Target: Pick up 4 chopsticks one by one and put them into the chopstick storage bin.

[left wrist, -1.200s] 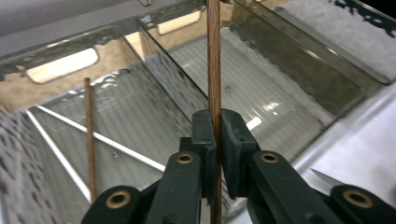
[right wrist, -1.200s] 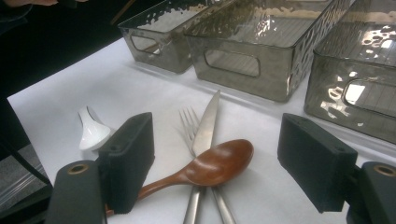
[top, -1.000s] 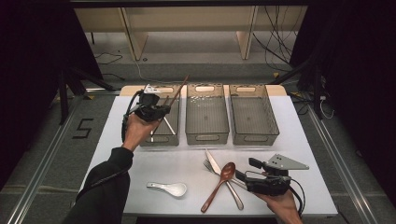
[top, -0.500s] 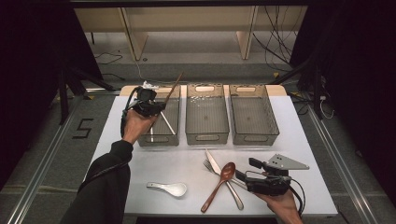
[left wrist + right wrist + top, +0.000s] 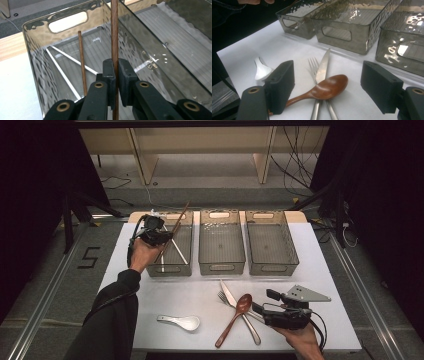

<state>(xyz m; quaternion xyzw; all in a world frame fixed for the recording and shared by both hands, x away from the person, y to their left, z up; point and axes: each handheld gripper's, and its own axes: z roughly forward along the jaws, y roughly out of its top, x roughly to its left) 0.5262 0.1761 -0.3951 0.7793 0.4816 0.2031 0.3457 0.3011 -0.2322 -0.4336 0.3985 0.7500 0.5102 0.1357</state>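
My left gripper (image 5: 156,234) is over the left bin (image 5: 185,266), shut on a brown wooden chopstick (image 5: 181,215) that slants up past the bin's far rim. In the left gripper view the gripper (image 5: 115,63) clamps this chopstick (image 5: 114,30) near upright. In that bin (image 5: 37,75) lie a second brown chopstick (image 5: 82,62) and two white chopsticks (image 5: 65,58). My right gripper (image 5: 262,305) is open near the front edge, beside a wooden spoon (image 5: 235,315), a fork (image 5: 223,296) and a knife (image 5: 227,292). In the right gripper view its wide-apart jaws frame the spoon (image 5: 329,87), fork (image 5: 312,66) and knife (image 5: 323,63).
A white ceramic spoon (image 5: 181,322) lies at the front left of the white table (image 5: 325,270). The middle bin (image 5: 221,267) and right bin (image 5: 272,267) stand side by side at the back. The table's front edge runs just below the right hand.
The left gripper has shifted slightly back and left over the left bin with the brown chopstick still clamped. The right gripper has stayed by the cutlery.
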